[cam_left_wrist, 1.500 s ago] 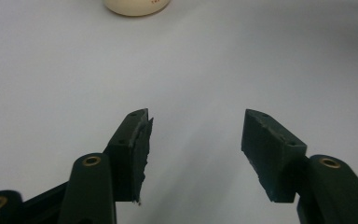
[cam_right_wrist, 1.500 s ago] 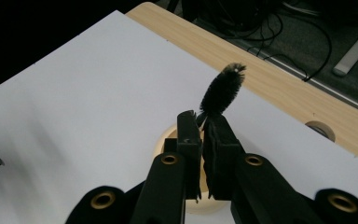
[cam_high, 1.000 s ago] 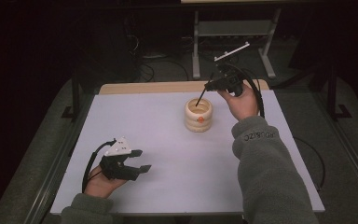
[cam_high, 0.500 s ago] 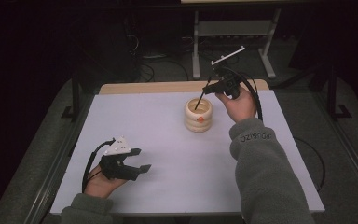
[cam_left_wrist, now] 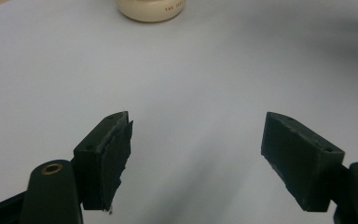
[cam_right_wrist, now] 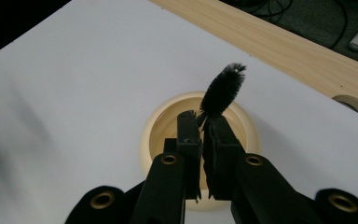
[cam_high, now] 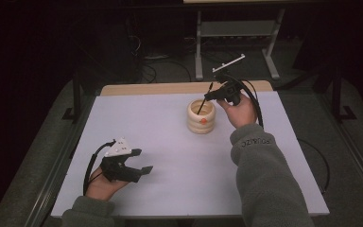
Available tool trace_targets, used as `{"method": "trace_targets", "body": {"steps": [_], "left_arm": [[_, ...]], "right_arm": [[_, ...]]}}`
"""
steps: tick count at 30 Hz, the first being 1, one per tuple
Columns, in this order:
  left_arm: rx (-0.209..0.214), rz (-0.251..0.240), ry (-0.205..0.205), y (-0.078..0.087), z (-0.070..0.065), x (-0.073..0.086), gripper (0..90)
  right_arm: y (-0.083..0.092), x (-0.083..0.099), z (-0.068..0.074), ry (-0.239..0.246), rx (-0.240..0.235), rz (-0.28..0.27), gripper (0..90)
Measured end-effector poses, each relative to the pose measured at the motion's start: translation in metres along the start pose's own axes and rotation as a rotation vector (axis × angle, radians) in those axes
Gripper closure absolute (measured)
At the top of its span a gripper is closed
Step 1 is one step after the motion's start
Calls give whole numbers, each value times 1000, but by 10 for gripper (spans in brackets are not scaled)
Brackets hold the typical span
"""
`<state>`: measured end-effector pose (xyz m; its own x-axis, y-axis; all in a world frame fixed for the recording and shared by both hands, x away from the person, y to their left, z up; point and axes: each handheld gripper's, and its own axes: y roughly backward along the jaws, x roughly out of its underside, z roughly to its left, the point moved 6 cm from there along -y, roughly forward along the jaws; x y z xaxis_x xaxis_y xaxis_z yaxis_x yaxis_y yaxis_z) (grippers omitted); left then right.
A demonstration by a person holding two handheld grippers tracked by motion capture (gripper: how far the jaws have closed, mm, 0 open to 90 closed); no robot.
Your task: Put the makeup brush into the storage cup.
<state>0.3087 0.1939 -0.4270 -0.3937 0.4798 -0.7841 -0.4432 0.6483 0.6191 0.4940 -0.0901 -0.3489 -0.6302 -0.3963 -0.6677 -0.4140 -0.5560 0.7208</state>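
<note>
The worktop (cam_high: pixel 170 179) is a wide white sheet with a strip of bare wood along its far edge, dark floor on all sides. Most of its surface lies bare: the whole left half, the middle and the near right are open room for moving.

On the far middle of the worktop stands a cream ribbed pot (cam_high: pixel 201 116), upright, with a small red mark on its near side. It sits near the wooden strip and well apart from the left, right and near edges.

The right claw (cam_high: pixel 211 93) hangs just above and to the right of the pot, tilted down toward its mouth. Its jaws are pressed together on a thin black brush (cam_right_wrist: pixel 223 91). In the right gripper view the bristle head stands up past the jaw tips, over the far rim of the pot. In the high view the brush's thin stem slants down from the claw into the pot's mouth. Whether the stem touches the inside wall I cannot tell.

The left claw (cam_high: pixel 138 161) rests low at the near left, well apart from the pot. Its jaws have just been opening and now stand wide apart with nothing between them; in the left gripper view only white worktop lies between the pads, the pot far ahead.
</note>
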Motion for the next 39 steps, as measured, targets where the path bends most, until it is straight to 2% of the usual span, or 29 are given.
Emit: {"method": "trace_targets", "body": {"steps": [5, 6, 13, 14, 17, 21, 22, 25, 30, 31, 32, 34, 39], "left_arm": [[1, -1, -3, 0, 1, 0, 232], [1, 0, 9, 0, 1, 1, 231], [2, -6, -2, 0, 1, 0, 233], [4, -5, 12, 0, 0, 0, 233], [5, -2, 8, 0, 1, 0, 233], [8, 3, -2, -1, 1, 1, 233], [9, 3, 3, -1, 0, 1, 234], [8, 1, 5, -1, 0, 1, 235], [6, 10, -6, -1, 1, 1, 236], [6, 9, -5, -1, 1, 1, 237], [7, 7, -2, -1, 1, 1, 237], [5, -5, 10, -2, 0, 0, 237], [0, 13, -9, -1, 2, 1, 237]], "right_arm": [[-5, 4, 0, -5, -3, 13, 846], [-6, 4, -1, -1, 0, 14, 846], [-12, 8, -1, 0, 1, 30, 846], [-13, 9, -1, -1, 3, 30, 846], [-15, 10, -2, 9, 3, 38, 846], [-19, 12, -1, -5, 1, 45, 845], [-20, 13, -2, 8, 3, 48, 845], [-24, 15, 0, -13, 0, 60, 844], [-26, 17, -1, -7, 2, 63, 838], [-26, 17, -1, -8, 5, 64, 826], [-26, 18, -2, -7, 19, 68, 756], [-25, 19, -4, -15, 38, 70, 714], [-21, 26, -12, -32, 68, 54, 573]]}}
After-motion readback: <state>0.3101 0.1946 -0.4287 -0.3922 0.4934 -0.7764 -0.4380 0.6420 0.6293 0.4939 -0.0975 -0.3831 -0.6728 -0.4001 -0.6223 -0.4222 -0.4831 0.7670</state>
